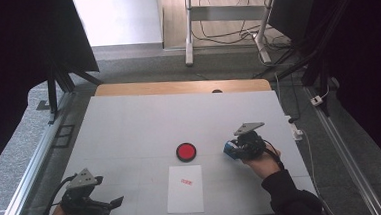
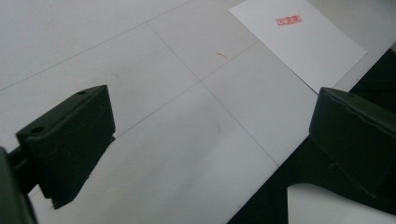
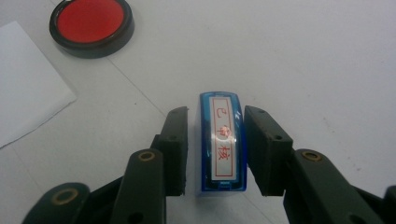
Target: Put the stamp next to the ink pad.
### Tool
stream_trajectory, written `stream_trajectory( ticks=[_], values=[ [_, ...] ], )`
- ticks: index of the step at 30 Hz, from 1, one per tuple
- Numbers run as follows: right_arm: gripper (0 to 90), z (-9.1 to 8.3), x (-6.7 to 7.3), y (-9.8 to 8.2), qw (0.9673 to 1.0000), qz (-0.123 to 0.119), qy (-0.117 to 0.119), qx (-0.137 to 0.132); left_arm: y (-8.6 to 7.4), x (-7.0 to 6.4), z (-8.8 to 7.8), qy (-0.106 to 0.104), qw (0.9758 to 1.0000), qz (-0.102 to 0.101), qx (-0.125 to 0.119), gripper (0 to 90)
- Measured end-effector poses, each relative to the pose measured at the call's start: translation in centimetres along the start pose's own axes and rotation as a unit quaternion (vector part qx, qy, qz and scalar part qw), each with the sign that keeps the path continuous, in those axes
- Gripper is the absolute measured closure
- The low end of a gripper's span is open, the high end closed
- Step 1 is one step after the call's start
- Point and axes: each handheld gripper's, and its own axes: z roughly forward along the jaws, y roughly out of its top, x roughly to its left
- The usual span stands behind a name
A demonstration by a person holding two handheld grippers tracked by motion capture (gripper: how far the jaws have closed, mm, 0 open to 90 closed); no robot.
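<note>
Right gripper [image 3: 215, 154] jaws stand slightly parted around the blue stamp [image 3: 222, 142], seemingly just clear of it, near the table's [image 1: 129, 121] right edge. Left gripper [image 2: 210, 154] gapes empty at the front-left corner. Risk: a dragging pad could tip the stamp.

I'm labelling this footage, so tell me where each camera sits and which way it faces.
High view: above the person's side, facing forward and down on the table; both hands show.
Left gripper view: along open jaws toward the stamped paper.
Right gripper view: along jaws flanking the blue stamp, a gap visible, red ink pad beyond.
All share the paper.
</note>
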Motion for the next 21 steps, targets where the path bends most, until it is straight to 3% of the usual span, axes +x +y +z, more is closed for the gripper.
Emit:
stream_trajectory(
  ticks=[8, 21],
  values=[
    [49.9, -0.6, 0.1, 0.3, 0.9998, 0.007, -0.008, -0.018, 0.0, 0.0, 0.0, 0.000, 1.0000, -0.001, -0.001, 0.6],
    [30.3, -1.4, 0.5, 0.6, 0.9989, 0.032, 0.008, -0.034, 0.0, 0.0, -0.1, 0.000, 1.0000, -0.002, -0.002, 0.5]
  ],
)
